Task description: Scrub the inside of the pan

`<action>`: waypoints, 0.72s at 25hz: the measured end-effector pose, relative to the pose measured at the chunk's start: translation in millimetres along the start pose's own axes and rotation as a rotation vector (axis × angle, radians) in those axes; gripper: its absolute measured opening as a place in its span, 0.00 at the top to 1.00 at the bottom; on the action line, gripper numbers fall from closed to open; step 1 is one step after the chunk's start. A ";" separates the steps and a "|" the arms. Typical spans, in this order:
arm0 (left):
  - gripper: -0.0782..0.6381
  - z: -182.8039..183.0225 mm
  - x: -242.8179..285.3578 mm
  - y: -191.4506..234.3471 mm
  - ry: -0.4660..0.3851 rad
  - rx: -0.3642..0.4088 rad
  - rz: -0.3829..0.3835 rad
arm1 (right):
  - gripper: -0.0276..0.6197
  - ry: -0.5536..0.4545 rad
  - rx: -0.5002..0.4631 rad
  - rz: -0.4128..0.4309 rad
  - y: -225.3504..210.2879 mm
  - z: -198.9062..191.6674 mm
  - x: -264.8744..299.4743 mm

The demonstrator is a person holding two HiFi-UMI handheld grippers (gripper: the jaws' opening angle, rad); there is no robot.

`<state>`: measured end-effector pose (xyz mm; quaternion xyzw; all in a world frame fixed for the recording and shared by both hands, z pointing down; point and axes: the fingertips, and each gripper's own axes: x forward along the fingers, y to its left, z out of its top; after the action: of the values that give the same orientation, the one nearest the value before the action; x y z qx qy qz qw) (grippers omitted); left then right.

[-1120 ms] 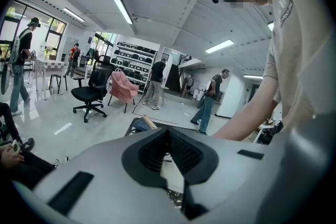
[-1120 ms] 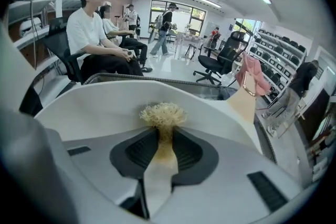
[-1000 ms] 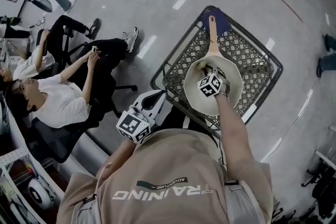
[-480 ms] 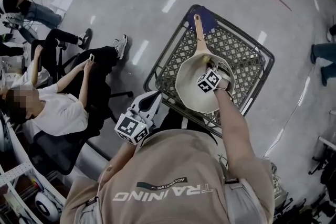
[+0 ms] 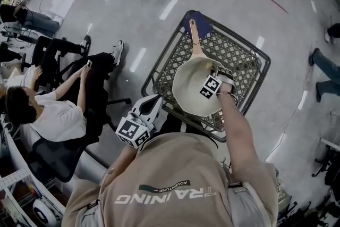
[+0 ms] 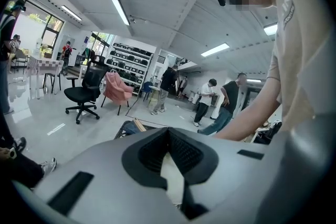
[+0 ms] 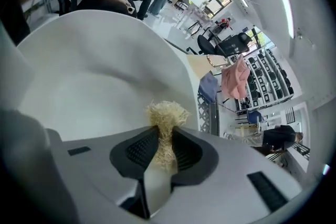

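clamping a straw-coloured scrubber [image 7: 167, 115] in the right gripper [image 7: 165, 144], tuft left proud of the pads so the bristles, not the jaws, meet the inside of the cream pan [image 5: 188, 90]. seated in a wire basket [image 5: 249, 69], handle pointing away, probably to steady it. holding the left gripper [image 5: 153, 103] back by the torso, closed on nothing, clear of the work.

Bright overhead strip lights [image 6: 120, 11], glossy floor [image 5: 169, 6] glare, fisheye edges.
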<state>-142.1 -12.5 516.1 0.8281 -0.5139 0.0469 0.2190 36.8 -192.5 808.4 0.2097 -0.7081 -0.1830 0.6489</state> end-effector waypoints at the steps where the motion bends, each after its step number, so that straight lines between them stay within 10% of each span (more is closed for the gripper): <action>1: 0.87 -0.5 1.0 -1.5 -0.001 -0.001 -0.001 | 0.81 0.006 -0.013 0.004 0.8 -3.7 -0.4; 18: 0.87 -8.0 9.3 -27.1 -0.031 -0.021 -0.031 | 0.82 0.099 -0.162 0.125 44.3 -49.1 -24.8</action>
<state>-113.0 -6.7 517.7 0.8342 -0.5049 0.0253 0.2205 84.8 -141.2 815.6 0.1207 -0.6698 -0.1882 0.7080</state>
